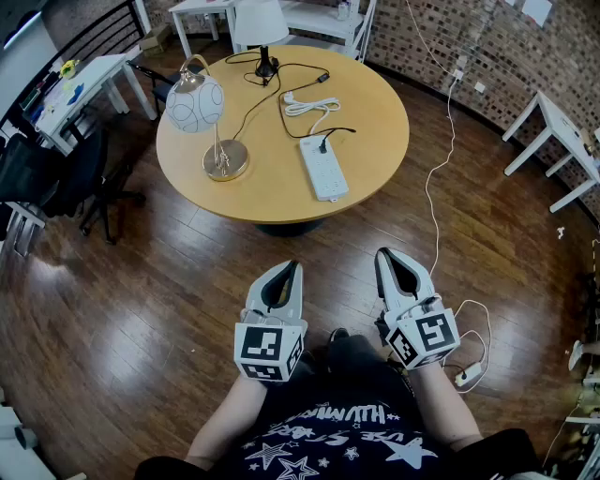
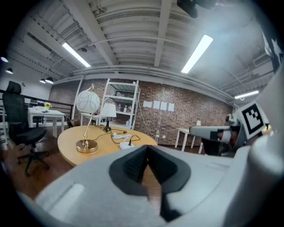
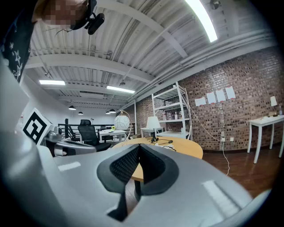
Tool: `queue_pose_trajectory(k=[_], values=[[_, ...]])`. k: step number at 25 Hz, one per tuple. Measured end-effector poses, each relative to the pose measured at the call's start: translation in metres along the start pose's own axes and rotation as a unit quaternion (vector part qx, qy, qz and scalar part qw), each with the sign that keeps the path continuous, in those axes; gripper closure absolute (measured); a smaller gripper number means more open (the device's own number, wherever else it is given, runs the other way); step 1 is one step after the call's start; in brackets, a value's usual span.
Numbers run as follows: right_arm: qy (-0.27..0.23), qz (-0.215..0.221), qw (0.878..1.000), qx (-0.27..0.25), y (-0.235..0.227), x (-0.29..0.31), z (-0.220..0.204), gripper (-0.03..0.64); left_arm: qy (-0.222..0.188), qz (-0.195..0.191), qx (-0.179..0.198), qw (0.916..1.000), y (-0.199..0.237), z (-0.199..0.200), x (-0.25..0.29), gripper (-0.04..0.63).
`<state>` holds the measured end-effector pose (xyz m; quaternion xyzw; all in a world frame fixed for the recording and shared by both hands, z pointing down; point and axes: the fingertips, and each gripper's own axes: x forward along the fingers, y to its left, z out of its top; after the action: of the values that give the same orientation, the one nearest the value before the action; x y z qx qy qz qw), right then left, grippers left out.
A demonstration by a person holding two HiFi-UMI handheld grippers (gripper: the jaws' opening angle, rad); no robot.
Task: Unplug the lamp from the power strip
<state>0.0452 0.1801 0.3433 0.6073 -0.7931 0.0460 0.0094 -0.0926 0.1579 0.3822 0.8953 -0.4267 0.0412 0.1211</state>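
A white power strip lies on the round wooden table, with a black plug in its far end. The plug's black cord runs back toward a white-shaded lamp. A globe lamp on a brass base stands at the table's left. Both grippers hang over the floor close to my body, short of the table. My left gripper is shut and empty, and so is my right gripper. In the left gripper view the left gripper points at the strip. In the right gripper view the right gripper points at the table.
A coiled white cable lies on the table behind the strip. A black office chair stands at the left. White side tables are at the right. A white cord with an adapter trails over the wooden floor by my right side.
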Motion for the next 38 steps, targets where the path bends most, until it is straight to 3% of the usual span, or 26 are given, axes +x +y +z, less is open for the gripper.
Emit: queue_pose_trajectory(k=[8, 15, 23, 29, 38], values=[[-0.011, 0.0, 1.0, 0.007, -0.028, 0.037, 0.004, 0.607, 0.002, 0.021, 0.011, 0.9997, 0.02, 0.005, 0.029, 0.592], [-0.009, 0.029, 0.999, 0.025, -0.071, 0.107, -0.002, 0.607, -0.002, 0.054, 0.031, 0.998, 0.044, 0.02, 0.086, 0.592], [0.01, 0.065, 0.997, 0.027, -0.119, 0.176, -0.011, 0.607, 0.02, 0.087, 0.028, 0.9956, 0.062, 0.016, 0.159, 0.592], [0.029, 0.089, 0.995, 0.03, -0.146, 0.205, -0.023, 0.607, 0.067, 0.103, 0.039, 0.9916, 0.066, -0.01, 0.208, 0.594], [0.054, 0.143, 0.987, 0.043, -0.158, 0.239, -0.045, 0.608, 0.083, 0.139, 0.045, 0.9858, 0.074, -0.009, 0.244, 0.592]])
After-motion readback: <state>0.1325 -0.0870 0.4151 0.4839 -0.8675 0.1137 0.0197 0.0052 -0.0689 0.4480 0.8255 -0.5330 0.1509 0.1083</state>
